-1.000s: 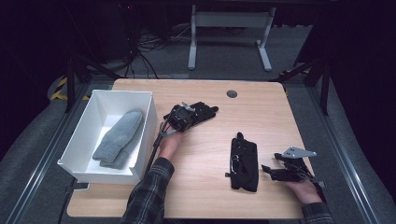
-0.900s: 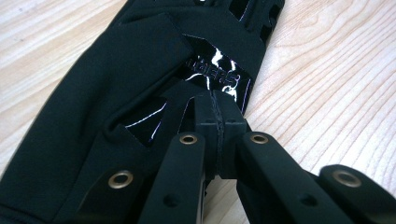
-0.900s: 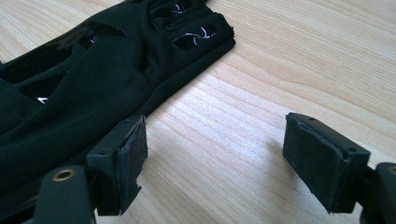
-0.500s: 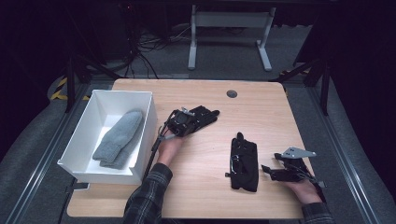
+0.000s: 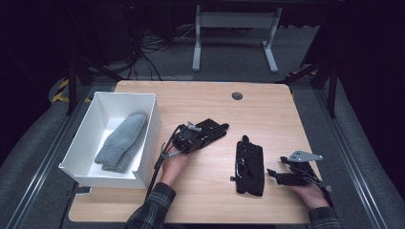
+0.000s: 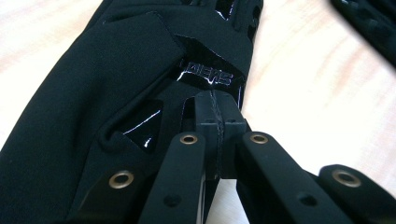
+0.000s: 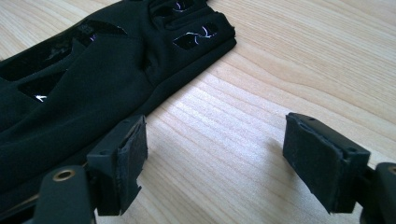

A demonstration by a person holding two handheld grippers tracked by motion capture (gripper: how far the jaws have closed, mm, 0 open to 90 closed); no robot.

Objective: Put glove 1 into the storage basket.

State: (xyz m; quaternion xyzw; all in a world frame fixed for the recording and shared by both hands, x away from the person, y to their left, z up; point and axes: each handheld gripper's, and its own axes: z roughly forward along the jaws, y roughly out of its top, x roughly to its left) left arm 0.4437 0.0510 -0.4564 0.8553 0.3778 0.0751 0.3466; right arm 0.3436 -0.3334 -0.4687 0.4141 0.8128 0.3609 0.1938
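A black glove (image 5: 210, 131) lies near the middle of a light wooden table (image 5: 205, 98), its cuff end pinched in the left gripper (image 5: 193, 138), whose jaws are pressed tight together on a fold of the fabric, as the left gripper view (image 6: 217, 116) makes plain. A second black glove (image 5: 250, 166) lies flat to the right, apart from the first. Just beside it rests the right gripper (image 5: 277, 174), its jaws standing wide and empty with one pad (image 7: 123, 163) close to that glove's edge (image 7: 93, 79). At the left side of the table sits a white box (image 5: 150, 136) holding a grey mitten (image 5: 122, 142). The work in hand looks like carrying the pinched glove toward that box. To do it well, the grip should keep a full fold of cloth, and the glove should be lifted high enough to clear the box wall before it is let go.
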